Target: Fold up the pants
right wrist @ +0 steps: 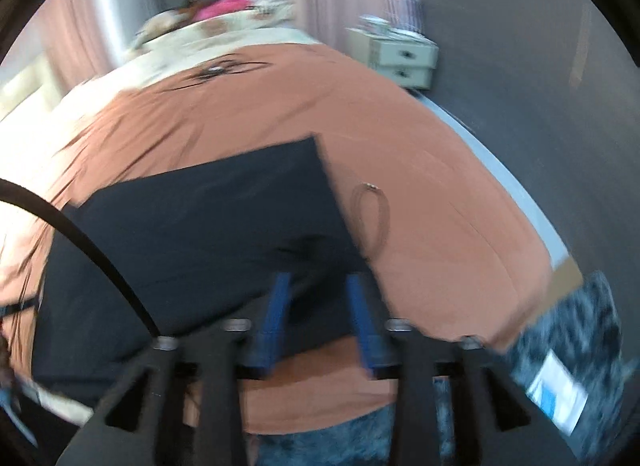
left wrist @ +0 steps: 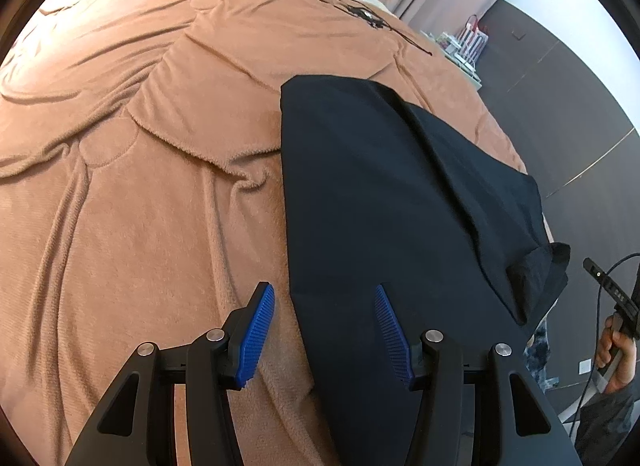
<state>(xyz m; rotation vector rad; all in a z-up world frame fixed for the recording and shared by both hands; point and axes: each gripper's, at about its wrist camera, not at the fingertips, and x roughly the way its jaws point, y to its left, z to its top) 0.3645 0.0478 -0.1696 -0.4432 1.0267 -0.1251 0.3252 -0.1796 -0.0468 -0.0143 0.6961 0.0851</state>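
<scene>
Pants (left wrist: 380,193), dark and already doubled over, lie on the brown blanket (left wrist: 140,145) at centre right of the left wrist view; more folding looks left to do.

One loose corner still sticks out at the lower right edge, so the fold seems partly done, not squared up. Left claw (left wrist: 324,330) stands wide and empty, one finger over the blanket, one over the pants' edge. Right claw (right wrist: 320,318) is blurred, jaws apart with nothing pinched, at the pants' near corner. A hair tie (right wrist: 374,217) lies just beside the cloth. No brand, label or writing can be read anywhere.
</scene>
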